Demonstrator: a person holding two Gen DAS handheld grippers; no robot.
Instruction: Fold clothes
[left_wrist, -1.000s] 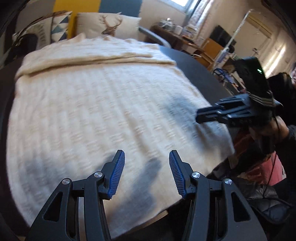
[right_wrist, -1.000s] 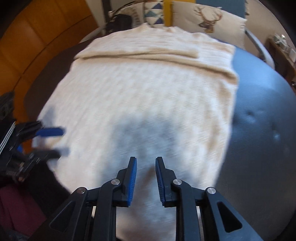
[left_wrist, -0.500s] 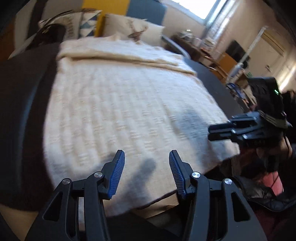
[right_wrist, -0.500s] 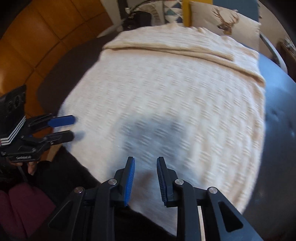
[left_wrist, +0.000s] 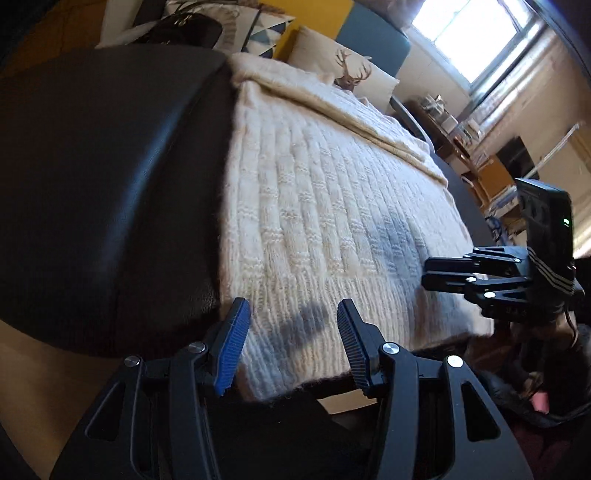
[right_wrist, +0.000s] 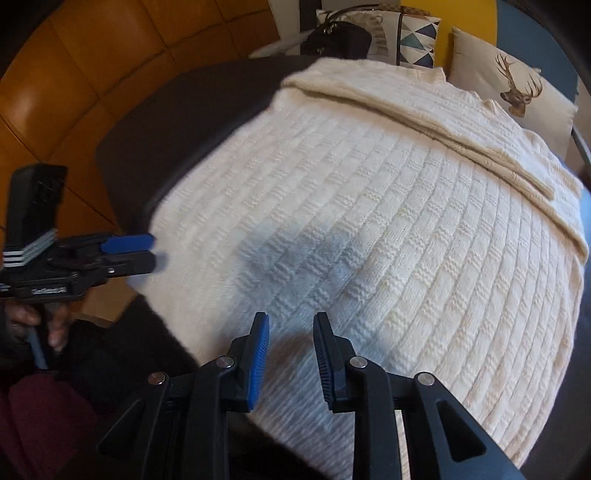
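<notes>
Both tongs have slid sideways to the sweater's (right_wrist: 388, 236) near hem; left tongs (left_wrist: 291, 343) and right tongs (right_wrist: 291, 360) hover spread and empty, the right's jaws just widened, ready to pinch its corners.

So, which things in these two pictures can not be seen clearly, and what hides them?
- Near hem of the cream sweater: right wrist view, partly behind the right gripper.
- Sweater's far part beyond the fold: both views, too small and foreshortened to read.
- Black bag: cut by the top edge.
- Shelf items by the window: left wrist view, too small.
- Left gripper: contact with the hem unclear.
</notes>
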